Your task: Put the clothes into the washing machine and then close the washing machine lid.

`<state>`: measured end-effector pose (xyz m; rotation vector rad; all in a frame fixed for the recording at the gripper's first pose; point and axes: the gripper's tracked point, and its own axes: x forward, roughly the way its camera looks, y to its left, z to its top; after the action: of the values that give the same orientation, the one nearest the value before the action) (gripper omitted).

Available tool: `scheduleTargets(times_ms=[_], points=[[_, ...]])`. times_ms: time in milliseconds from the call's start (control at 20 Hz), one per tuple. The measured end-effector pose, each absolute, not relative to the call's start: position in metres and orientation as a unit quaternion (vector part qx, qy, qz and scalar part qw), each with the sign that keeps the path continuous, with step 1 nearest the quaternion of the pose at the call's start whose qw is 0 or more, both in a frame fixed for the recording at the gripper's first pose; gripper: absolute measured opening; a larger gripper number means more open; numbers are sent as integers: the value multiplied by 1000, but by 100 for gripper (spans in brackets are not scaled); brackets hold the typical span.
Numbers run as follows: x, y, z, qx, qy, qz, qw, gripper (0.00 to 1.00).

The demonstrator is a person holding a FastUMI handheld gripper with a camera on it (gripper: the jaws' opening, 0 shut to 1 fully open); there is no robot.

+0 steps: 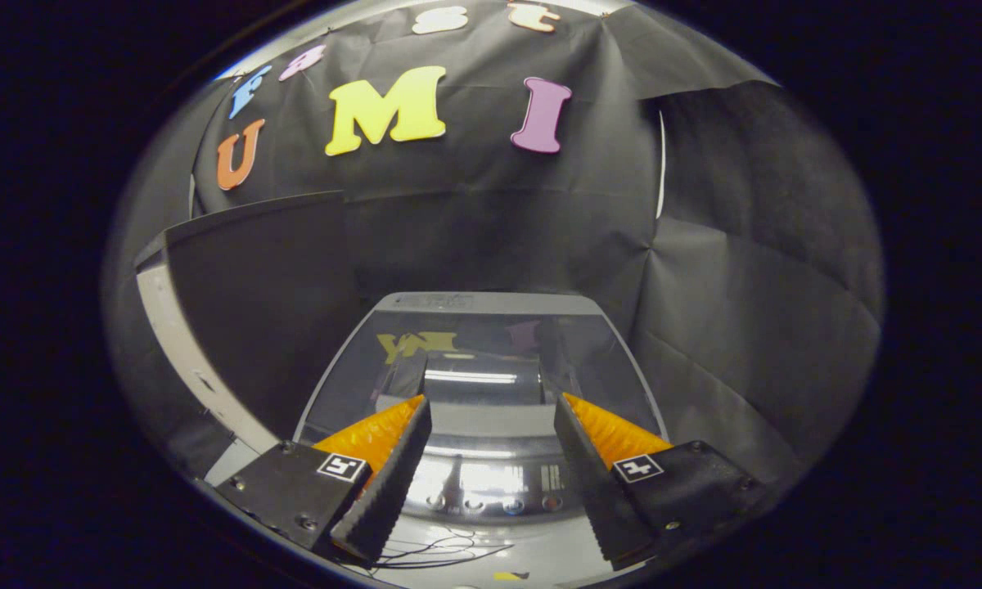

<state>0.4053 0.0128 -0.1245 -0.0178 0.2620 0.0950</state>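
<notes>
Gripper view looks down (closely) onto the washing machine lid (483, 360).

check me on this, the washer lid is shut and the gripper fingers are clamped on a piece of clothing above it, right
Not quite. The gripper view shows the gripper open, its fingers spread apart with nothing between them. The rest holds: the washing machine lid lies shut beneath and beyond them.

Gripper (493, 401) open, fingers (385, 470) spread wide with a clear gap between the tips. Nothing held or touched by either pad. Both fingers angle forward and slightly inward, tips level with each other.
</notes>
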Motion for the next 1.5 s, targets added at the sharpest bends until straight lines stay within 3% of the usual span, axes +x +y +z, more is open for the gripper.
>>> scheduleTargets(times_ms=[550, 900, 1200, 1500], points=[[132, 0, -139, 2, 77, 4, 997, 95], [-18, 1, -116, 29, 57, 14, 998, 95], [-85, 3, -106, 35, 37, 6, 999, 96], [-102, 5, -95, 23, 16, -1, 1000, 96]])
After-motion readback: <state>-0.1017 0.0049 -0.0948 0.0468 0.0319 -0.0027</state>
